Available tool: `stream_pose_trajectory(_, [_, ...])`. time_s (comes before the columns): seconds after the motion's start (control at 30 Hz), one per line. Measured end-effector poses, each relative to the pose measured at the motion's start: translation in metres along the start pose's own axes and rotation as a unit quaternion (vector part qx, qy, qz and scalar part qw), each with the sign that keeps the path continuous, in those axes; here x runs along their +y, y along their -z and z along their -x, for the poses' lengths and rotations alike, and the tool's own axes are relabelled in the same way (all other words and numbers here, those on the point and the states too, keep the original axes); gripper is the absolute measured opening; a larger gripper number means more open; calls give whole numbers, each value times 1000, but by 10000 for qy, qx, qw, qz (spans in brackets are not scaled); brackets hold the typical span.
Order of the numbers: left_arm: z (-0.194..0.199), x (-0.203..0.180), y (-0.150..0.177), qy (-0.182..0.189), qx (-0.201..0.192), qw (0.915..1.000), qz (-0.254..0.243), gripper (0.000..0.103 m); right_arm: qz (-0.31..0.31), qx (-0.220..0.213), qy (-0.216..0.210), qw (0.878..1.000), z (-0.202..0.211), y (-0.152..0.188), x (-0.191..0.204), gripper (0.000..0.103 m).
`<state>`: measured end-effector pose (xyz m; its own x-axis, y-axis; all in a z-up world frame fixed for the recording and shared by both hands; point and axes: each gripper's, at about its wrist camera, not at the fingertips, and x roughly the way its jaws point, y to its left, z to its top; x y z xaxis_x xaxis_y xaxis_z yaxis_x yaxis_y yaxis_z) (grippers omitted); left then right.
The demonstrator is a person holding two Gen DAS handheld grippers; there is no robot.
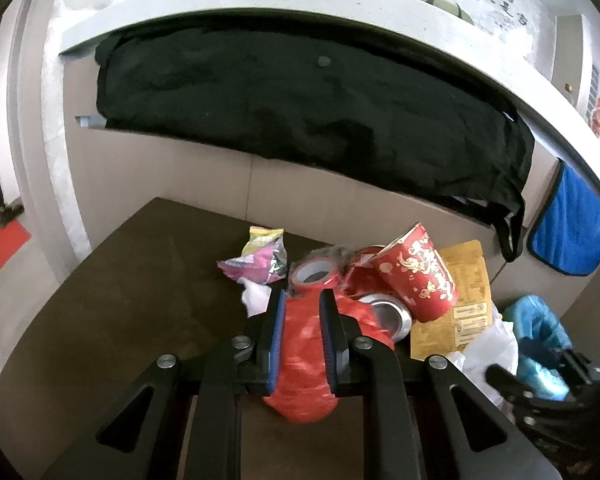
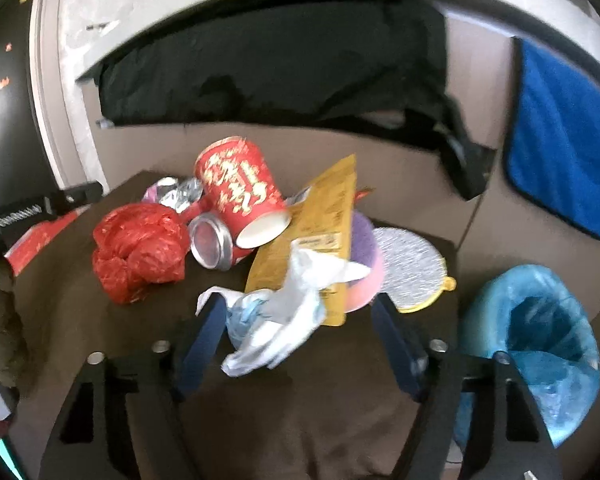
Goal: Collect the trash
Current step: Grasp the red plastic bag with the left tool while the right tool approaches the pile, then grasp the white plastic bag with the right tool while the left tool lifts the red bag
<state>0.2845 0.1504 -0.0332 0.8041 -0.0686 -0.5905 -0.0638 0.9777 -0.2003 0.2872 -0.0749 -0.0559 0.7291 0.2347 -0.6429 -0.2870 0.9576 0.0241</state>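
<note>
Trash lies heaped on the dark brown table (image 2: pixel 100 320), filling the middle of both frames. Low in the centre of the left wrist view, the left gripper (image 1: pixel 302 296) has its blue-padded fingers (image 1: pixel 275 344) pressed in from both sides on a crumpled red plastic bag (image 1: pixel 304 360), which bulges out below them. That bag looks light, soft and crinkly, likely slippery, so a pinch through the bunched middle should keep it from sliding out. In the right wrist view the right gripper (image 2: pixel 298 304) has its fingers spread wide apart around a wad of white and pale blue plastic film (image 2: pixel 276 320), apparently without pinching it yet. The wad should weigh almost nothing and collapse under pressure; taking it through its thickest clump seems safest. Behind it lie a red paper cup (image 2: pixel 240 188) on its side, a dented can (image 2: pixel 212 246) and a yellow pouch (image 2: pixel 320 220), all stiffer. A bin lined with blue plastic (image 2: pixel 540 344) stands at lower right of that frame, just beside the table.
</note>
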Motion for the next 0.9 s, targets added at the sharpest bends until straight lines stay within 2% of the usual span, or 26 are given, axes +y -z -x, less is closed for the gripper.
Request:
stream_pose_trajectory(0.03, [0, 3, 1, 27, 27, 10000, 43, 18, 23, 83, -52, 9999, -7, -1, 3, 62])
stream_pose_trajectory(0.13, [-1, 9, 6, 107, 101, 9998, 155, 20, 79, 303, -224, 9993, -23, -4, 10, 62])
stream_pose_trajectory(0.2, [-3, 15, 11, 160, 145, 9995, 222, 29, 145, 370, -215, 9990, -30, -5, 14, 63])
stream_pose_trajectory(0.23, [-4, 16, 12, 178, 166, 9994, 252, 37, 202, 432, -201, 9987, -35, -5, 17, 63])
stream_pose_trajectory(0.3, [-5, 22, 15, 250, 198, 9988, 368, 41, 279, 593, -212, 9976, -46, -4, 21, 63])
stream_pose_trajectory(0.37, [-7, 27, 18, 308, 227, 9984, 416, 48, 418, 773, -282, 9957, -60, -1, 27, 63])
stream_pose_trajectory(0.5, [-12, 28, 24, 446, 314, 9978, 382, 53, 626, 930, -369, 9930, -70, 4, 37, 63])
stream_pose_trajectory(0.53, [-13, 27, 26, 487, 347, 9975, 386, 54, 655, 969, -409, 9923, -71, 5, 38, 57])
stream_pose_trajectory(0.57, [-15, 27, 27, 553, 396, 9969, 398, 55, 610, 966, -456, 9924, -70, 6, 36, 42])
stream_pose_trajectory(0.7, [-19, 20, 30, 744, 422, 9957, 346, 60, 258, 856, -855, 9923, -55, 0, 18, 39])
stream_pose_trajectory(0.9, [-30, 3, 28, 1042, 543, 9926, 305, 62, 18, 537, -721, 9959, -22, -14, -9, 38])
